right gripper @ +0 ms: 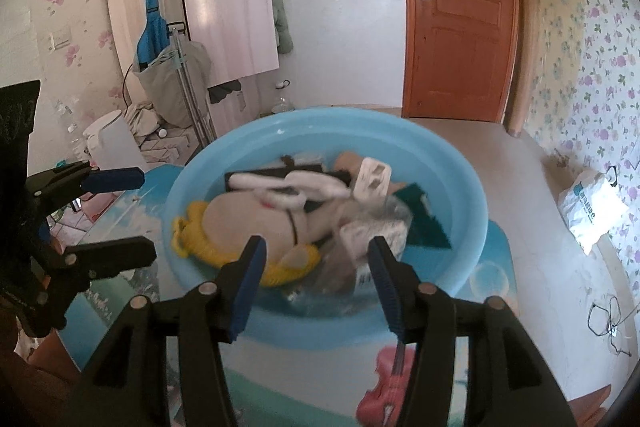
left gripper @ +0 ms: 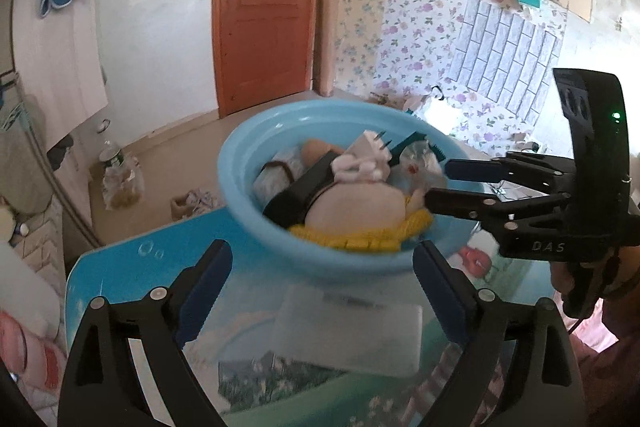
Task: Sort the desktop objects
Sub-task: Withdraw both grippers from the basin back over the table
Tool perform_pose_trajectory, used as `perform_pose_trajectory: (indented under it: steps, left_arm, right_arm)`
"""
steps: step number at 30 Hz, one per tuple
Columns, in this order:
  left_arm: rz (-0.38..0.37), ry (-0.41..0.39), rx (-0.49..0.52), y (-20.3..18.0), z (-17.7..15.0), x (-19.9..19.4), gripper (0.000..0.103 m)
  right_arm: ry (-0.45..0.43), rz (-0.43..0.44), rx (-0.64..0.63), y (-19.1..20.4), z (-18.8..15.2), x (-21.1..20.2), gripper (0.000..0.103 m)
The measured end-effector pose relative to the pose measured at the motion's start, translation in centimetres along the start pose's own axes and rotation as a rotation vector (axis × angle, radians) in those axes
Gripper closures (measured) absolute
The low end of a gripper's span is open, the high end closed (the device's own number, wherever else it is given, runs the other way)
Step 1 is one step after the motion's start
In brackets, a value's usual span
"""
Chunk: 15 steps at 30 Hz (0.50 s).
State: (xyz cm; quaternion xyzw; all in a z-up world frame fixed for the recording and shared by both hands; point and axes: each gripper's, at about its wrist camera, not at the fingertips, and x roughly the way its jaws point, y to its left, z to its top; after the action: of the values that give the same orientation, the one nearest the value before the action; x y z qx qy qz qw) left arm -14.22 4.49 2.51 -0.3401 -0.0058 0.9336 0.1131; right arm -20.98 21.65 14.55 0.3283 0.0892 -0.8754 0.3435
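A light blue basin [left gripper: 240, 183] [right gripper: 460, 195] stands on a table with a printed blue top [left gripper: 120, 275]. In it lie a beige plush toy with yellow knit [left gripper: 356, 207] [right gripper: 248, 223], a white plug [right gripper: 374, 179], a white cord, a dark green comb [right gripper: 420, 215], a clear plastic bag [right gripper: 372, 227] and black items. My left gripper [left gripper: 323, 247] hovers open before the basin's near rim. Below the gap between its fingers, a flat white box [left gripper: 348, 331] lies on the table untouched. My right gripper [right gripper: 316, 241] [left gripper: 438, 182] is open over the basin's rim, holding nothing.
A hand [left gripper: 568, 279] grips the right tool. An orange door [left gripper: 264, 7] stands behind. On the floor are a plastic bottle [left gripper: 110, 155], a white bag [right gripper: 592, 207] and a cable [right gripper: 608, 319]. At left are a white bin [right gripper: 108, 143] and hanging clothes.
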Motion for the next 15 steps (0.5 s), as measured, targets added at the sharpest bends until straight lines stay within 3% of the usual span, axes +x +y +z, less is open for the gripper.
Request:
perform_pose_trajectory:
  steps: [15]
  left_arm:
    - [0.044, 0.061, -0.038, 1.1, -4.1, -0.7, 0.01]
  right_arm:
    - [-0.026, -0.022, -0.008, 1.5, -1.5, -1.6, 0.046]
